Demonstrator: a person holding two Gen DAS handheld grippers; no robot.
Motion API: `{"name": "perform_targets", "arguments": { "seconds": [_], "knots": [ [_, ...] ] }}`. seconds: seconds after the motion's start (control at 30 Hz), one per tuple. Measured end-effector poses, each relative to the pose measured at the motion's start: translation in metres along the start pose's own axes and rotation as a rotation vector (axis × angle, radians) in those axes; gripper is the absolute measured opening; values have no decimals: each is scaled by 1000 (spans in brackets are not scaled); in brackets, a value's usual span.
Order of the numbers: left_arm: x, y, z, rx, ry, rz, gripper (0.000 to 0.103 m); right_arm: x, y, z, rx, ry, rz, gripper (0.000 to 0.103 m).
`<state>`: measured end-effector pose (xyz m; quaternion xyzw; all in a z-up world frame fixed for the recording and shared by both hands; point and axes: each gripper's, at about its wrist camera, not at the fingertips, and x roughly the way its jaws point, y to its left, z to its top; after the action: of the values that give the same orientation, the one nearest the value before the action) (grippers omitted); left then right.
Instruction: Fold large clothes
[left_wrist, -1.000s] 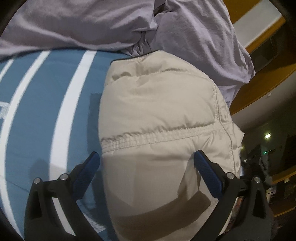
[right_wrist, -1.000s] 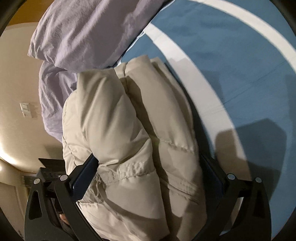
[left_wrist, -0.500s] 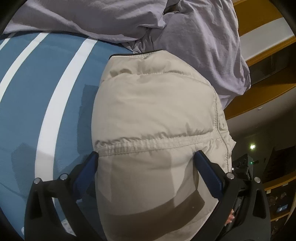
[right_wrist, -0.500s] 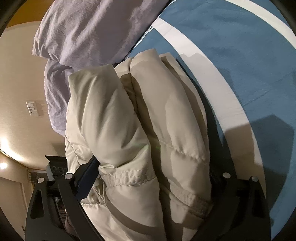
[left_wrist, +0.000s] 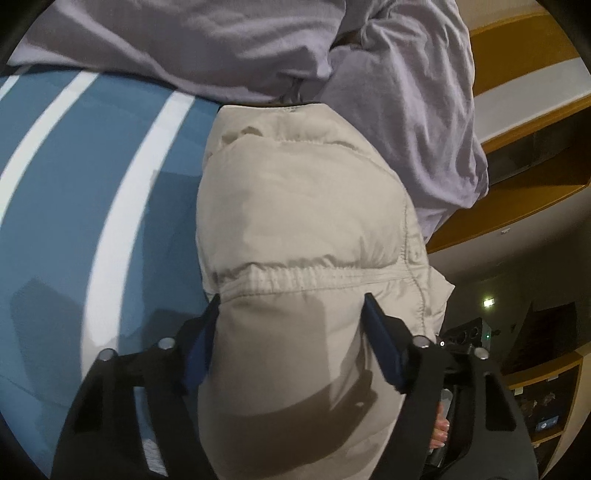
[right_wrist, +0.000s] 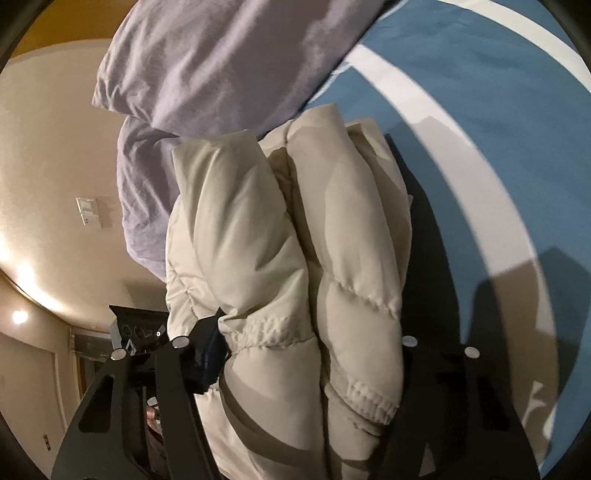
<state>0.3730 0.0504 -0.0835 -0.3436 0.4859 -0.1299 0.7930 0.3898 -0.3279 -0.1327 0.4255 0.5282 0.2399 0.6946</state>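
The puffer jacket (left_wrist: 306, 206), cream-coloured and quilted, is seen folded into a thick bundle on a blue bedspread (left_wrist: 66, 177) crossed by white stripes. In the left wrist view a broad padded panel is shown on top, crossed by a gathered, elasticated seam with a line of stitching down its right edge; shadows of the tool fall across the lower part. In the right wrist view the same jacket (right_wrist: 258, 236) is seen edge-on, with several puffy layers stacked side by side and two ruched seams near the bottom. The left gripper (left_wrist: 291, 321) is placed around the near end of the bundle, its blue-padded fingers (left_wrist: 380, 343) pressed into the fabric on either side; its jaws have just been closing, with the jacket between them. The right gripper (right_wrist: 310, 350) is likewise clamped on the folded layers, its left pad sunk into the padding and its right finger largely hidden behind the fabric; its jaws too have just been closing on the jacket. Beyond the jacket, touching its far end, a crumpled lilac duvet (left_wrist: 229, 48) is heaped on the bedspread (right_wrist: 498, 92). A cream wall with a light switch (right_wrist: 86, 210) is seen at the left of the right wrist view.
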Motion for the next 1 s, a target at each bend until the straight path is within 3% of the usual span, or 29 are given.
{"name": "perform_targets", "arguments": {
  "seconds": [0.23,0.47,0.57,0.73,0.9,1.0],
  "knots": [
    [-24,17,35,-15,-64,39,69,38,36,16,-43,35,47,59],
    [-48,34,70,0,-140,135,69,82,66,28,-61,78,67,59],
    [-47,39,76,34,-151,220,69,99,70,25,-70,100,23,60],
    [-46,35,69,114,-188,312,73,103,70,23,-64,104,-37,72],
    [-52,11,64,238,-273,466,77,77,76,28,-90,55,-99,73],
    [-56,4,64,262,-324,520,80,65,84,31,-118,11,-151,73]
  ]
}}
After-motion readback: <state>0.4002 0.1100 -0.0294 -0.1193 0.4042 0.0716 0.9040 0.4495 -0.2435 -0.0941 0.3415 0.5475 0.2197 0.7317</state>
